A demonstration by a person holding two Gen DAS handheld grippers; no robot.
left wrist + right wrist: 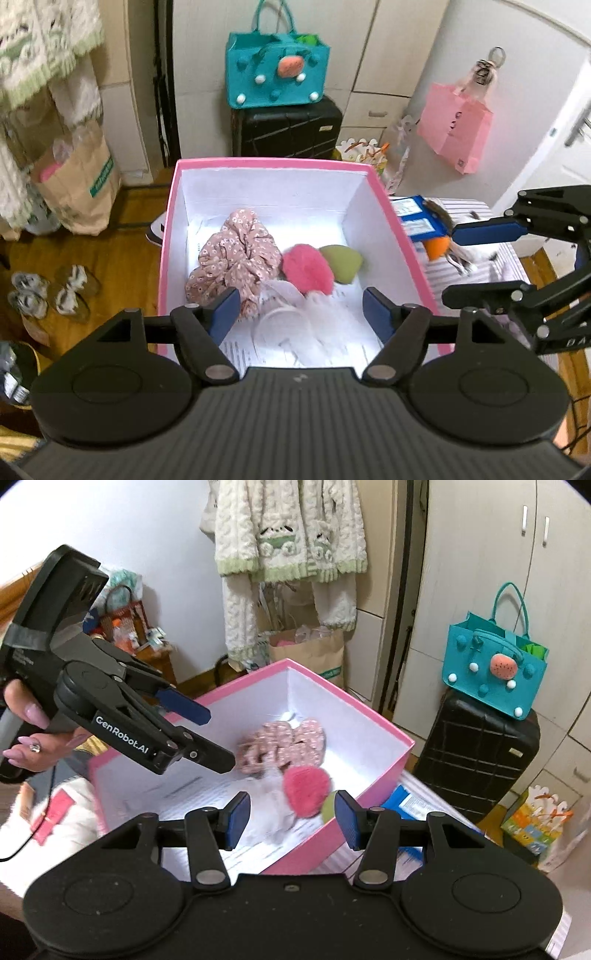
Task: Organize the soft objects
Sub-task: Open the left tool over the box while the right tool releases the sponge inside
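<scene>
L gripper (299, 314) sits bottom centre of its frame, jaws spread wide, nothing between them, hanging over the near end of the pink box (258, 162), prob just clear of a drop or lining up next grab. R gripper (291, 819), also wide open and empty, is low centre of its own frame, over box's near edge. Soft stuff piled mid-box, touching: floral scrunchie (232, 258), crumpled pink w/ tiny flowers; fluffy pink puff (306, 269); olive sponge (341, 264), smooth teardrop; wispy white feathery thing (295, 317) nearest. Box keeps them corralled. Right of the box: plush toy (439, 247) w/ orange bit, on striped cloth, not yet boxed. Far back: teal bag (277, 70) on black suitcase (288, 129).
</scene>
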